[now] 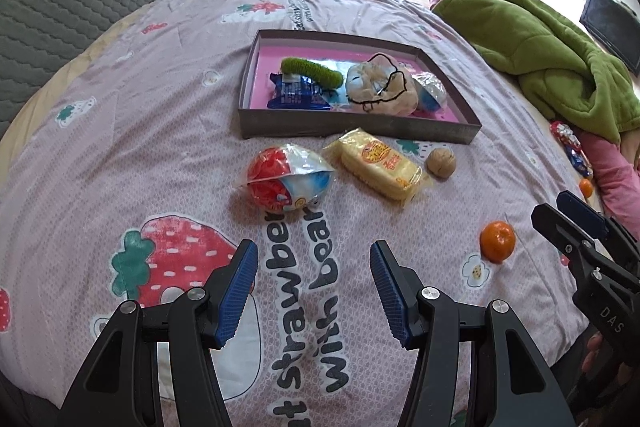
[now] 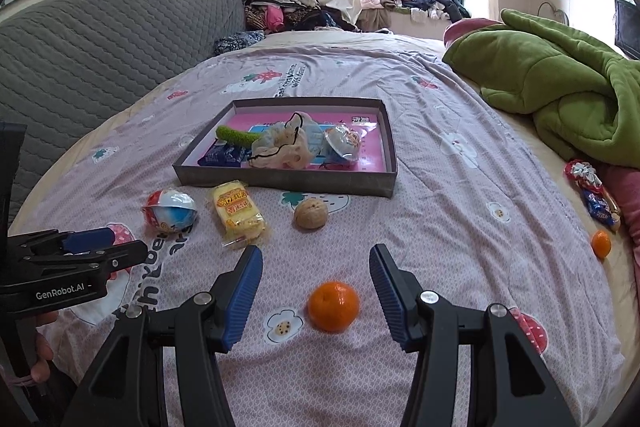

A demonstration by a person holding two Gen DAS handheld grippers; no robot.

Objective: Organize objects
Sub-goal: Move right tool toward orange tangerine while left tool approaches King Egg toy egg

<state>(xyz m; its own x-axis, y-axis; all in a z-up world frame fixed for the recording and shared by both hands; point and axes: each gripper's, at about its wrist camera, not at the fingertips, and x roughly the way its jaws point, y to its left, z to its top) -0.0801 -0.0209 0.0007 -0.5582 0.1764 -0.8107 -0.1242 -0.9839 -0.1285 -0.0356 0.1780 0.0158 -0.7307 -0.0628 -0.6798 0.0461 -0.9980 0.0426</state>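
Nearest, both claws are spread and empty: the right claw point(image 2: 316, 291) straddles a tangerine point(image 2: 333, 305) on the bed point(image 2: 460, 227), the left claw point(image 1: 312, 291) hangs short of a wrapped toy egg point(image 1: 286, 179). Closing could roll the round fruit off the soft quilt. Farther, the box point(image 2: 280, 183) holds half-hidden, overlapping items.

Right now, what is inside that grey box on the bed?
The box holds a green fuzzy roll, a blue wrapped snack, a beige net bag and a wrapped ball. The bag hides whatever lies beneath it.
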